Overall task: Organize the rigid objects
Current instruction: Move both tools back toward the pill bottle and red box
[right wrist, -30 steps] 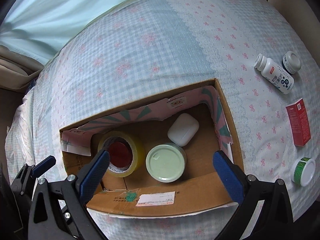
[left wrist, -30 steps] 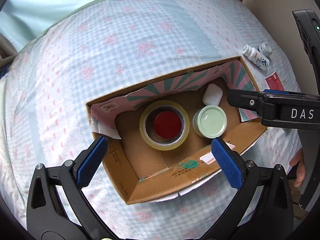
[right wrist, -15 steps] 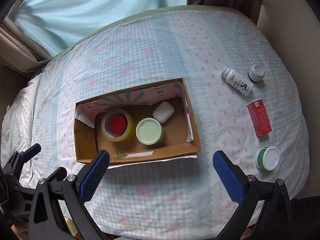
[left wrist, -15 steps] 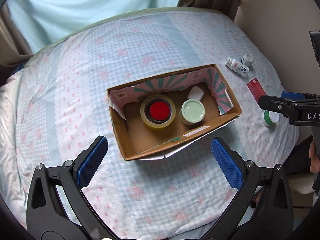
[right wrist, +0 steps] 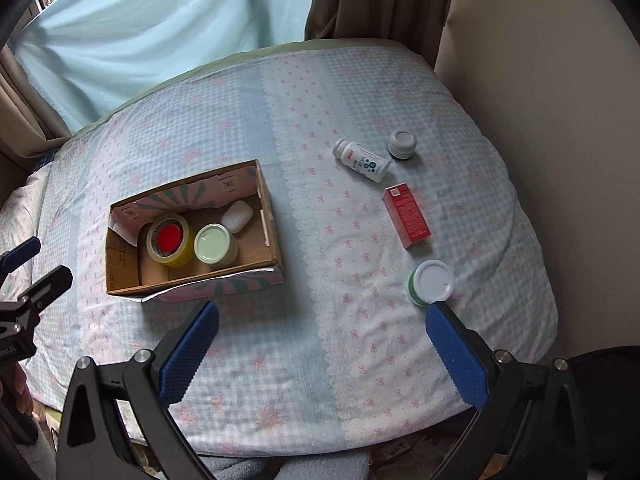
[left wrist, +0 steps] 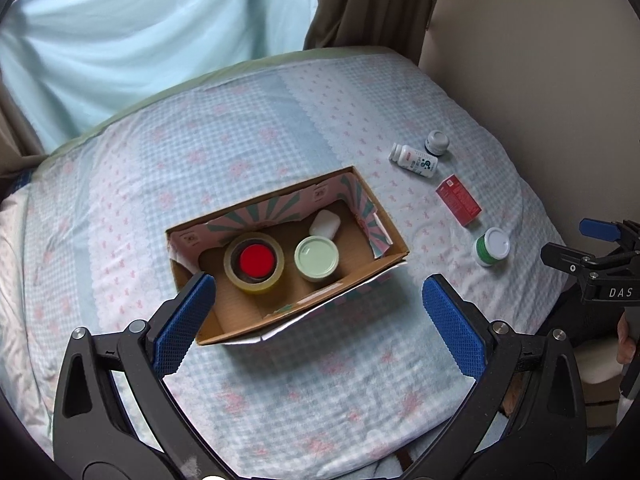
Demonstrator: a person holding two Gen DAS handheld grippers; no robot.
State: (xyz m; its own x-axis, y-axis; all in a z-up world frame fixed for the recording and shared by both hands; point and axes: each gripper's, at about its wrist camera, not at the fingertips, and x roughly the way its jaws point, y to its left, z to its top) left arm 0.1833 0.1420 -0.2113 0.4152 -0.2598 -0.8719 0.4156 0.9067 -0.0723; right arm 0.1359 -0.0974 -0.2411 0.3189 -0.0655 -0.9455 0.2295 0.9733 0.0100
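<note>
Bed cover (right wrist: 320, 92): soft matt cloth with small checks and a lacy strip.
Cardboard box (left wrist: 394, 240): plain brown card, dull, with printed paper stuck along the inside walls.
Tape roll (left wrist: 254, 263): shiny see-through yellow plastic.
Jar lid (left wrist: 316, 255): smooth pale green, a little shiny.
White case (right wrist: 237, 216): smooth glossy plastic.
Red carton (right wrist: 406, 216): thin printed card, smooth.
White bottle (right wrist: 362, 161): smooth plastic with a paper label.
Green tub (right wrist: 431, 283): plastic with a smooth white lid.
Right gripper pads (right wrist: 187, 354): blue, bumpy and rough, on black matt plastic arms with small shiny metal screws.
Curtain (right wrist: 380, 0): brown cloth, dull.
</note>
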